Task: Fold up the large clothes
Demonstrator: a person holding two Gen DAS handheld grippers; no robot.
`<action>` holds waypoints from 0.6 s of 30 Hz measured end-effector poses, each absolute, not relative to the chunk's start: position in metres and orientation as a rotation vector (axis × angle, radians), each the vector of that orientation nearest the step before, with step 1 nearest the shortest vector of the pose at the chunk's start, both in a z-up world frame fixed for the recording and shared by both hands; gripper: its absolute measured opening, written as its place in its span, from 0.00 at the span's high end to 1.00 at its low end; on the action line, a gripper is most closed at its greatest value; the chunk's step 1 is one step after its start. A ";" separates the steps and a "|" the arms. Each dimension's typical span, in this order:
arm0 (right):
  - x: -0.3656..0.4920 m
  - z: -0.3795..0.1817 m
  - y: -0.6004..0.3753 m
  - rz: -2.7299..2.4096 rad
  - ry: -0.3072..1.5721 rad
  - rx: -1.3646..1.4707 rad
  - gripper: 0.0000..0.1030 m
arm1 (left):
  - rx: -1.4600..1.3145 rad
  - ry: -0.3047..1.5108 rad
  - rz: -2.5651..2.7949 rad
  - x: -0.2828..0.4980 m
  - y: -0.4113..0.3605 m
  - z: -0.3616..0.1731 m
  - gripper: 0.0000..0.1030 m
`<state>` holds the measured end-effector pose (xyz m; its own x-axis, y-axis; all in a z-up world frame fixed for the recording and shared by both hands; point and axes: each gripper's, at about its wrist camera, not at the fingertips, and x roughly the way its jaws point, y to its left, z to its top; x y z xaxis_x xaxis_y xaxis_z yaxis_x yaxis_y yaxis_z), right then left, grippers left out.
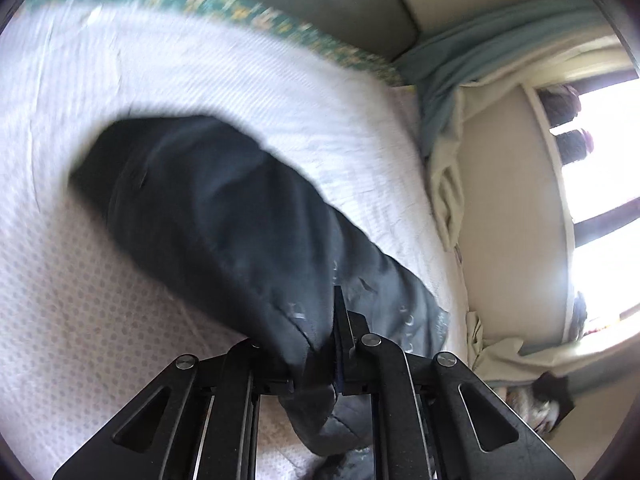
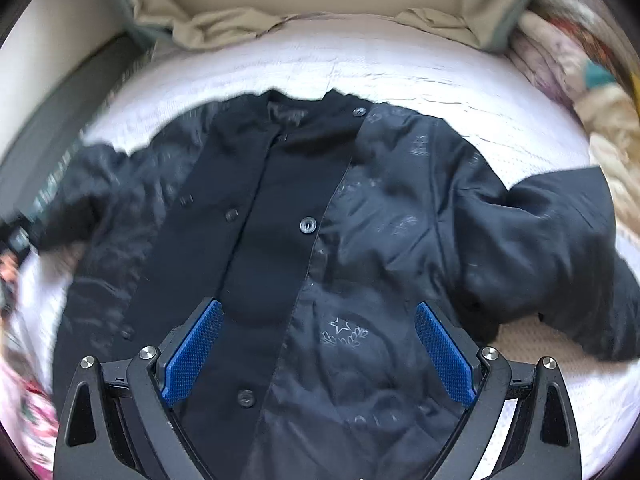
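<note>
**Jacket spread on bed, one sleeve pinched**

A dark navy, shiny padded jacket (image 2: 304, 240) with round buttons lies front-up on the white quilted bed cover (image 2: 400, 68). The left claw (image 1: 336, 344) is pressed together, pinching the jacket's sleeve (image 1: 224, 208) fabric. The right claw (image 2: 318, 344) stands spread above the jacket's lower front, its blue pads (image 2: 192, 352) holding nothing.

The left gripper (image 1: 334, 344) points forward and downward, its jaws closed tight on a fold of the dark jacket (image 1: 224, 208), which drapes over and between the black fingers (image 1: 343, 320). The right gripper (image 2: 318, 356) points steeply down over the jacket's front, its jaws spread wide, the blue pads (image 2: 194, 354) facing each other with nothing pressed between them. No hand or sleeve shows in either view.
</note>
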<state>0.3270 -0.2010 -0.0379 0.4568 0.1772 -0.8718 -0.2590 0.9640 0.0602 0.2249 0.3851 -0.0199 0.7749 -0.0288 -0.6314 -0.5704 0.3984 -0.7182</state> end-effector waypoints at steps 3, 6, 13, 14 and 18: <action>0.331 -0.055 -0.194 0.263 1.082 -0.135 0.07 | -1.015 0.583 0.357 0.227 0.368 0.011 0.85; 0.334 -0.067 -0.196 0.234 1.099 -0.155 0.07 | -0.863 0.550 0.321 0.232 0.333 0.049 0.85; 0.336 -0.074 -0.205 0.215 1.131 -0.120 0.07 | -0.529 0.505 0.152 0.268 0.215 0.109 0.85; 0.336 -0.073 -0.205 0.213 1.125 -0.119 0.07 | -0.513 0.510 0.126 0.272 0.201 0.111 0.85; 0.335 -0.069 -0.208 0.201 1.108 -0.113 0.07 | -0.446 0.593 -0.009 0.297 0.130 0.094 0.85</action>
<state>0.3352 -0.2082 -0.0687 0.4307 0.1043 -0.8964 -0.2164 0.9763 0.0096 0.2969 0.1299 0.0940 0.8320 -0.1347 -0.5381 -0.1179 0.9049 -0.4089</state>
